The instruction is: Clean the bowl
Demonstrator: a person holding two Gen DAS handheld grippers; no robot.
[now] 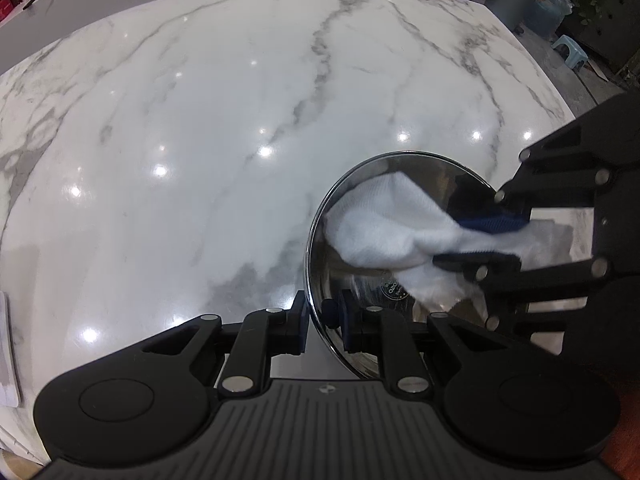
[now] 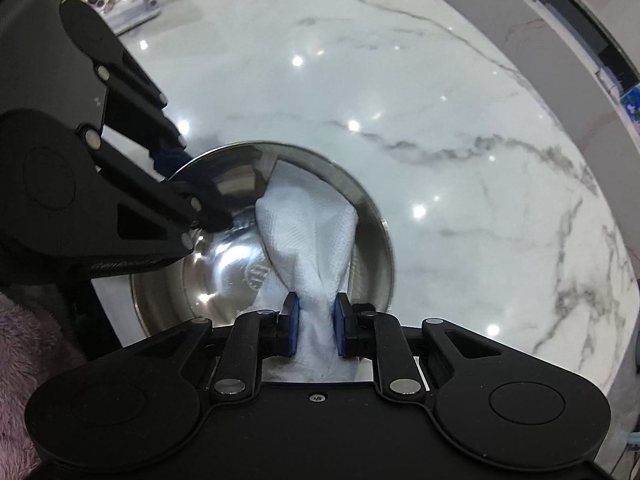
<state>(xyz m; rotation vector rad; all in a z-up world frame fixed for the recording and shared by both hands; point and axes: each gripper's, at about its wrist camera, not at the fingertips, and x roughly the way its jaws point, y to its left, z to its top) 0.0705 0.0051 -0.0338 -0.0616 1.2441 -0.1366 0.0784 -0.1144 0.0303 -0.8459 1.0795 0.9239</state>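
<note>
Bowl [image 2: 240,264] tilted, mouth toward right gripper [image 2: 314,330]

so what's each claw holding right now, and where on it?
Left claw: clamped on the steel bowl at its rim. Right claw: pinching the white cloth at its bunched end; the rest lies inside the bowl.

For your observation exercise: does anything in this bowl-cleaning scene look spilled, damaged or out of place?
Nothing stands out. The steel bowl sits on the marble table, its rim pinched by the left claw. The right claw grips a white cloth inside the bowl. No spill or damage shows.
</note>
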